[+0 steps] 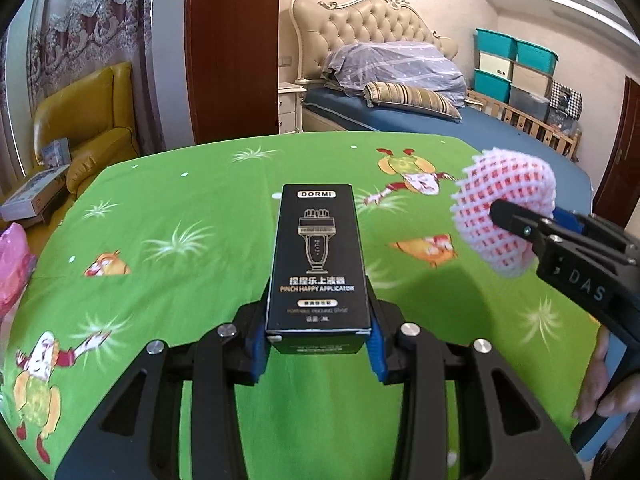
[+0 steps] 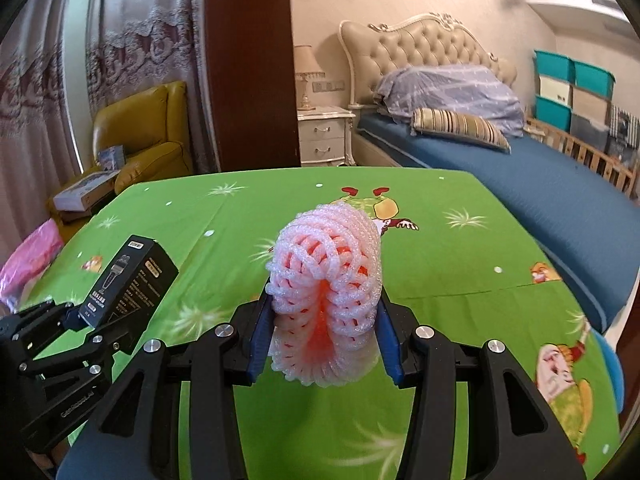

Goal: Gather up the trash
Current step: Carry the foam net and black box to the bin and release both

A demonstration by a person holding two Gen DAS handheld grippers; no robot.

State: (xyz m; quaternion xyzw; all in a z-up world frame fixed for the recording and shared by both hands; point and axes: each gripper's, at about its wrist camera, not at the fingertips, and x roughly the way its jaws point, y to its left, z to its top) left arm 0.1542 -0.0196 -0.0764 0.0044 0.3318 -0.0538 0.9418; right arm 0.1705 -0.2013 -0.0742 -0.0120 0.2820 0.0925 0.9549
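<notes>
A black cardboard box (image 1: 318, 256) printed with an applicator picture is held off the green cartoon tablecloth (image 1: 180, 216), its near end clamped between the blue pads of my left gripper (image 1: 318, 340). The same box (image 2: 128, 284) shows at the left of the right wrist view, with the left gripper (image 2: 74, 316) shut on its end. A pink and white foam fruit net (image 2: 326, 300) is squeezed between the pads of my right gripper (image 2: 324, 340), above the cloth. In the left wrist view that foam net (image 1: 508, 208) hangs at the right, pinched by the right gripper (image 1: 516, 220).
A pink plastic bag (image 1: 14, 264) lies at the table's left edge, also visible as a pink bag (image 2: 34, 252) in the right view. Beyond the table stand a yellow armchair (image 1: 88, 120), a blue bed (image 1: 440, 120), a white nightstand (image 2: 324, 136) and stacked storage boxes (image 1: 516, 68). A hand (image 1: 608, 392) grips the right handle.
</notes>
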